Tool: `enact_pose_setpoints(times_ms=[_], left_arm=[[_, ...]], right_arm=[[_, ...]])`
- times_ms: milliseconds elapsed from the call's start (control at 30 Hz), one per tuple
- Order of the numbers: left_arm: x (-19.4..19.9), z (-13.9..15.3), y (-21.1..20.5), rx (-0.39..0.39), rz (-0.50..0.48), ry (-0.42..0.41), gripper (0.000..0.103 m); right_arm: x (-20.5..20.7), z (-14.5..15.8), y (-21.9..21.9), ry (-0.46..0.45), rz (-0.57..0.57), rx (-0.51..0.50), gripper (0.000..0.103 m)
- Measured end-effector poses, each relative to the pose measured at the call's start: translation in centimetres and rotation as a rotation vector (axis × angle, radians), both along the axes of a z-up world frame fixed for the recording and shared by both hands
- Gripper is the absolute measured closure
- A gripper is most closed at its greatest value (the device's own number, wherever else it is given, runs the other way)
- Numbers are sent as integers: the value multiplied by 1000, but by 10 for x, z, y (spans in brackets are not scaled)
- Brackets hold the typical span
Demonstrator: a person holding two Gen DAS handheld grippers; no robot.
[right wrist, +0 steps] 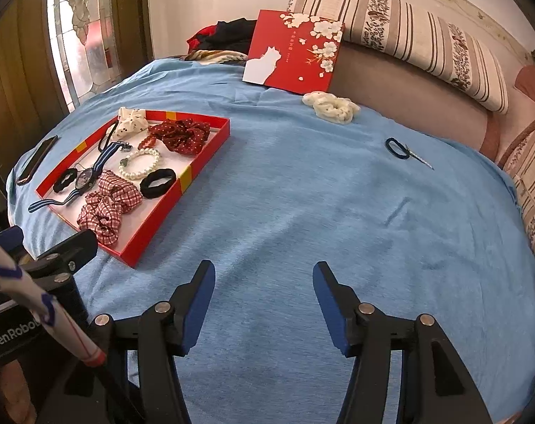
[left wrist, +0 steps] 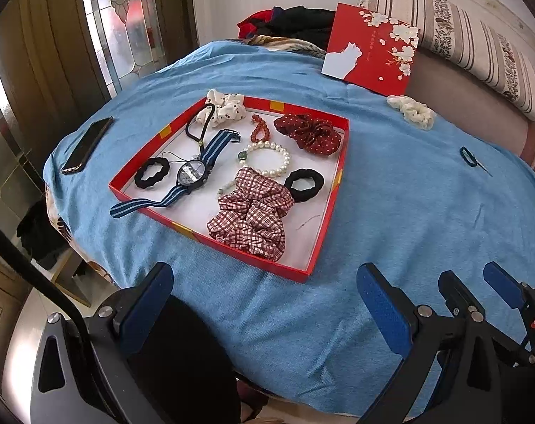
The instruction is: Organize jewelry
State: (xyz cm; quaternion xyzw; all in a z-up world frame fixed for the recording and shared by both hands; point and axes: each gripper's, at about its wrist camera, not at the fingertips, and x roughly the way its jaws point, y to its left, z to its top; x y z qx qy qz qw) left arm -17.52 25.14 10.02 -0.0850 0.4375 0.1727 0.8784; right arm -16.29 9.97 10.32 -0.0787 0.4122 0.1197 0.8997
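A red box tray (left wrist: 329, 208) (right wrist: 168, 221) lies on the blue blanket. It holds a striped-strap watch (left wrist: 193, 173), a pearl bracelet (left wrist: 281, 155), a red bead bracelet (left wrist: 259, 130), two black hair ties (left wrist: 304, 183), and plaid (left wrist: 253, 219), dark red dotted (left wrist: 309, 132) and white dotted (left wrist: 223, 106) scrunchies. A cream scrunchie (right wrist: 332, 104) (left wrist: 412, 109) and a dark blue hair tie with a silver pin (right wrist: 398, 148) (left wrist: 467, 157) lie on the blanket outside the tray. My left gripper (left wrist: 267, 293) is open and empty, near the tray's front corner. My right gripper (right wrist: 263, 293) is open and empty over bare blanket.
A black phone (left wrist: 87, 145) lies left of the tray. The red box lid with a white cat (left wrist: 371, 49) (right wrist: 293, 51) leans against a striped bolster (right wrist: 408, 35). Clothes are piled at the far edge (left wrist: 288, 24). The bed drops off at left and front.
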Motion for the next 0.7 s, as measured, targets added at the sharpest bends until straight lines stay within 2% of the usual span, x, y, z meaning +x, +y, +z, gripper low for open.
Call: enact_pose_setpoints(times_ms=[433, 700], left_arm=[[4, -1, 17, -29, 30, 1, 0], [6, 13, 21, 29, 39, -21, 0]], right_arm=[[-1, 4, 15, -6, 31, -14, 40], [1, 3, 8, 2, 16, 23, 39]])
